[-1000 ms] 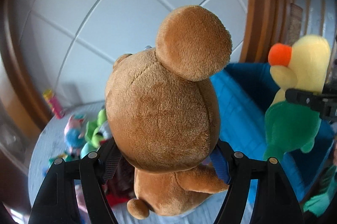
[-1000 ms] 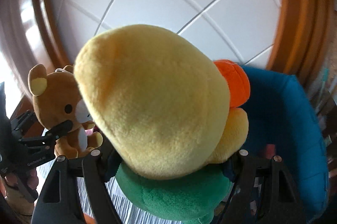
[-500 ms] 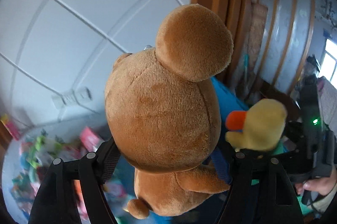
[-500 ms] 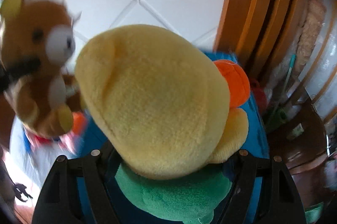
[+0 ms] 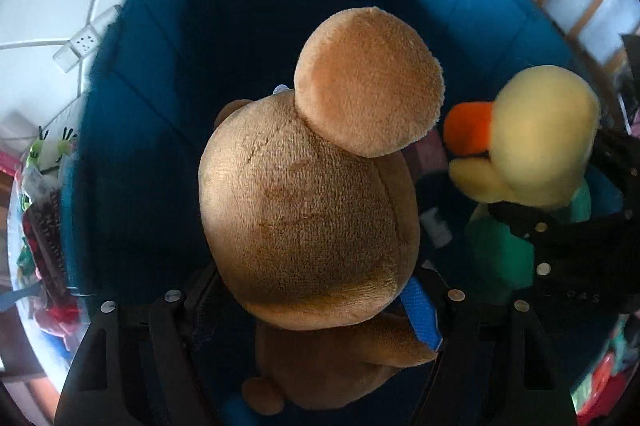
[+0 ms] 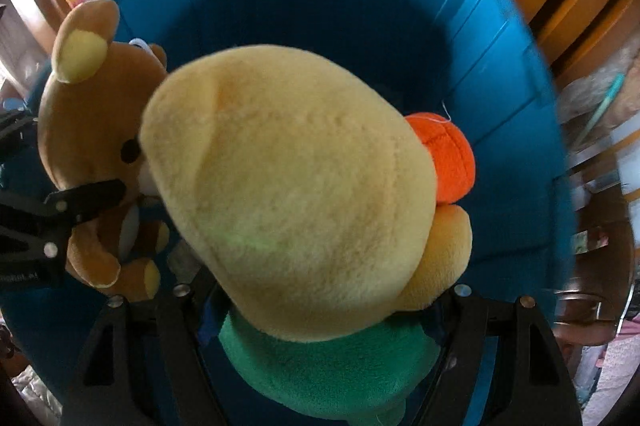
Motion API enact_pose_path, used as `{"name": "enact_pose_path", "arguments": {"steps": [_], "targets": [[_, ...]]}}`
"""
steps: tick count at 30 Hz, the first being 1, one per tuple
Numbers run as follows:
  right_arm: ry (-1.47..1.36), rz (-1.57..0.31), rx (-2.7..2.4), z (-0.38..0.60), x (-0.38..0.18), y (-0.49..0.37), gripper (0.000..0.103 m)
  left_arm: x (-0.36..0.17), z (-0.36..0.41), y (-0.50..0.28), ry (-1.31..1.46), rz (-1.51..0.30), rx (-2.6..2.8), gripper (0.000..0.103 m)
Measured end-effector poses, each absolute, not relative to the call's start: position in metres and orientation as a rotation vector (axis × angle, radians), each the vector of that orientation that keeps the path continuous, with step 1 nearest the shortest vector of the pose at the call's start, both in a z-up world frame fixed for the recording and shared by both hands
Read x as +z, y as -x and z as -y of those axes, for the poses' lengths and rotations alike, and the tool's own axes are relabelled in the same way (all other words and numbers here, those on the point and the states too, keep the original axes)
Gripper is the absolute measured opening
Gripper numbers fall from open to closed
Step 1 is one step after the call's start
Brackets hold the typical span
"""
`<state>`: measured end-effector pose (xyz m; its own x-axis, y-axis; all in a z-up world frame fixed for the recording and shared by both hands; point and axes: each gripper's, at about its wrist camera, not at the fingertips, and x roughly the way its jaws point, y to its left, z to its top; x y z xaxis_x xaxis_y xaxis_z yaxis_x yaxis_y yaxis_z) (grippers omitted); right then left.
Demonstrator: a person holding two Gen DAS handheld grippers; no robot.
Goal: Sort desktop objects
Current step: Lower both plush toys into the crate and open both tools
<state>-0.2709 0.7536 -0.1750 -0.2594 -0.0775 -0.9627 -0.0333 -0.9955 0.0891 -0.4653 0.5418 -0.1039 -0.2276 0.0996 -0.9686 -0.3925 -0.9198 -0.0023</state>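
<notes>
Plush toys hang over the mouth of the blue fabric bin [image 5: 132, 130], one in each tool. The left gripper [image 5: 316, 302] pinches the brown teddy bear [image 5: 308, 210] at its neck. The right gripper [image 6: 320, 306] clamps the yellow duck plush [image 6: 288, 186] around its green body. Both toys sit side by side, close together.

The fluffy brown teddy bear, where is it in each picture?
Left wrist view: the fluffy brown plush teddy bear fills the centre, seen from behind, gripped between the left gripper jaws.
Right wrist view: it is at the left edge, face showing, beside the yellow plush duck.
Shared landmark: the round blue fabric bin behind both toys.
</notes>
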Motion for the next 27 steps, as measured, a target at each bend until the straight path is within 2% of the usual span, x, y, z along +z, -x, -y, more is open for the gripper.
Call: {"name": "enact_pose_path", "arguments": {"steps": [9,15,25,27], "targets": [[-2.064,0.228,-2.155,-0.751,-0.249,0.279,0.076,-0.159,-0.547,0.476,1.918,-0.413,2.065,0.076],[-2.175,0.180,-2.053,-0.752,-0.285,0.282,0.076,-0.181,-0.550,0.486,1.997,-0.443,2.015,0.077],[-2.282,0.189,-1.928,-0.755,-0.322,0.278,0.079,-0.191,-0.555,0.495,2.034,-0.431,1.956,0.080],[-2.292,0.208,-1.913,-0.756,-0.325,0.277,0.083,-0.188,-0.556,0.488,2.013,-0.430,1.968,0.081]]}}
